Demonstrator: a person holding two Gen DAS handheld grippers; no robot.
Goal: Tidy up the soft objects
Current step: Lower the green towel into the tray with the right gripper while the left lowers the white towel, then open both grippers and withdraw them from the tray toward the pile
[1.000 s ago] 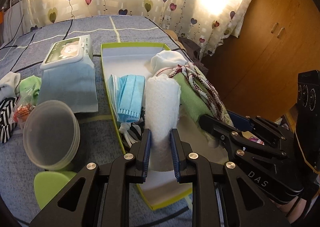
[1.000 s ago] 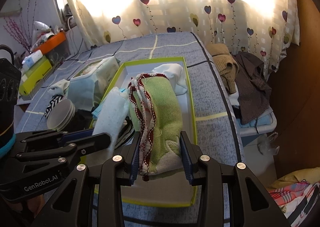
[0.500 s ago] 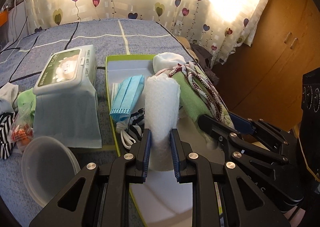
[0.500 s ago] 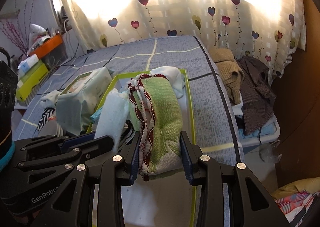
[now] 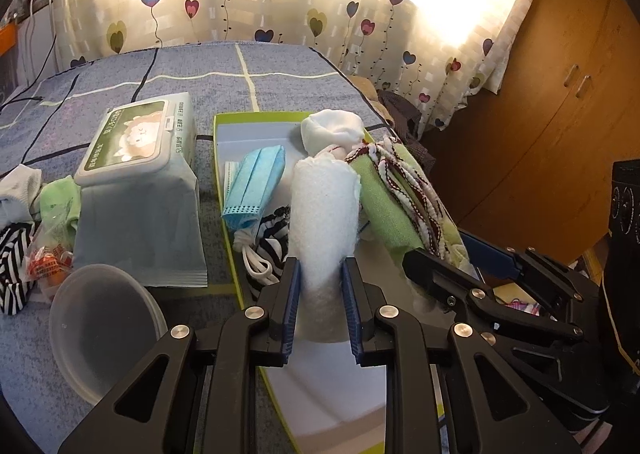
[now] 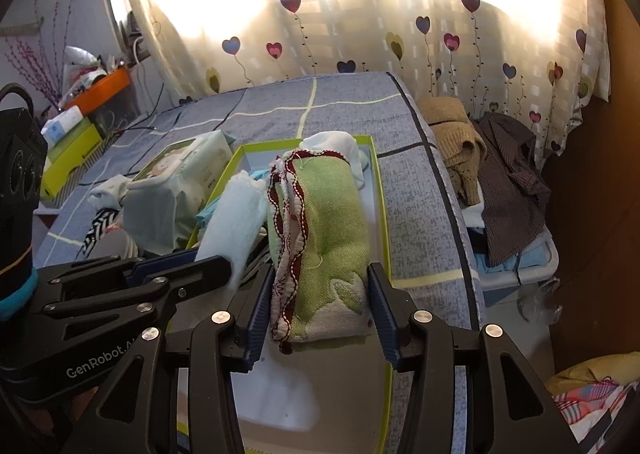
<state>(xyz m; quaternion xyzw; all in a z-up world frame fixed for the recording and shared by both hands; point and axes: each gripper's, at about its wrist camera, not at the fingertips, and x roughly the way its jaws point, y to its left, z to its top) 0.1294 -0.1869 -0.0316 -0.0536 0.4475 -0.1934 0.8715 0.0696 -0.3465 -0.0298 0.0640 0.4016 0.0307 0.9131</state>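
My left gripper (image 5: 320, 294) is shut on a rolled white towel (image 5: 324, 210) held over the green-rimmed white box (image 5: 256, 126). My right gripper (image 6: 318, 306) is shut on a folded green cloth with red-and-white trim (image 6: 320, 226), held over the same box (image 6: 380, 222) beside the towel (image 6: 236, 222). The green cloth also shows in the left wrist view (image 5: 396, 202). In the box lie blue face masks (image 5: 254, 182), a striped sock (image 5: 272, 238) and a white sock (image 5: 332, 130).
On the grey-blue bedspread, left of the box, sit a wet-wipes pack (image 5: 136, 158), a clear plastic tub (image 5: 100, 330), and small socks and a snack packet (image 5: 36, 222). Clothes lie in a bin (image 6: 500, 182) right of the bed. A wooden wardrobe (image 5: 560, 94) stands right.
Both grippers, still holding their cloths, have drawn back toward the near end of the box; the box and wipes pack now look farther away.
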